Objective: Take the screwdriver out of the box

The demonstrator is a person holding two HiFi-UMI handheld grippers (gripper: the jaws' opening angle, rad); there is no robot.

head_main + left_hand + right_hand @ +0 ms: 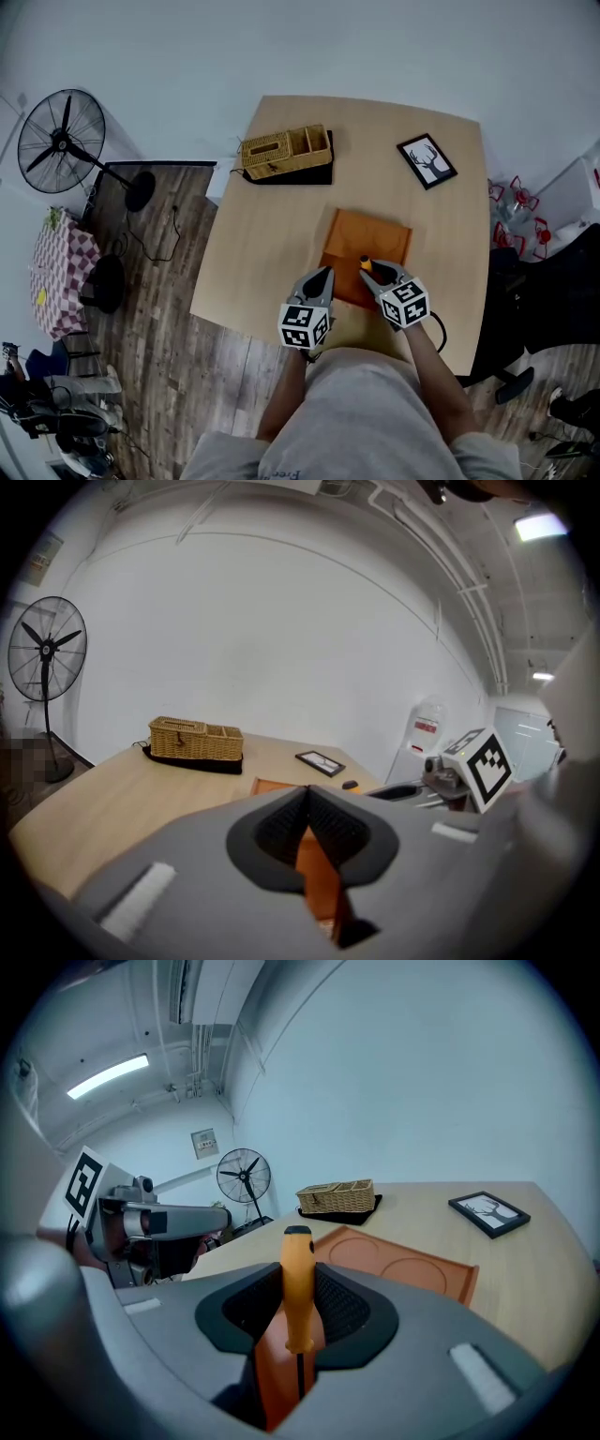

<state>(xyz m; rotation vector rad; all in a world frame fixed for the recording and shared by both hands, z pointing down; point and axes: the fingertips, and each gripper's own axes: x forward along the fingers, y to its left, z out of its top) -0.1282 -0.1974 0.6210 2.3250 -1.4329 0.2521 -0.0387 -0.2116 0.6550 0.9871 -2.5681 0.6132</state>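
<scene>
A: Head view first, pls.
B: Light wood tabletop (272,234). Flat orange box (375,239) in the middle. Both grippers sit at its near edge: left gripper (323,275) just beside the box's left corner, right gripper (372,271) over the box w/ an orange screwdriver (366,264) handle poking up btwn its jaws. Wicker basket (285,151) and a picture frame (427,160) at the far side, fan (62,141) on the floor to the left.

A: Left gripper view?
B: Left jaws pressed together at the tips, nothing btwn them; only the box's orange shows thru the slit lower down. Beyond: basket, frame, fan. The right gripper's marker cube (487,764) is at right, and a small dark-capped orange knob (350,785) beside it, prob. the screwdriver's top end.

A: Right gripper view?
B: Clearest one. Right jaws pinch the screwdriver by its handle, upright, black cap on top, thin dark shaft (300,1372) running down below the pads. This view also shows two round recesses (412,1274) in the box, which the head view doesn't resolve. Tip is hidden behind the jaws, so can't tell if it touches the box. The left gripper shows off to the left, apart from the screwdriver.
</scene>
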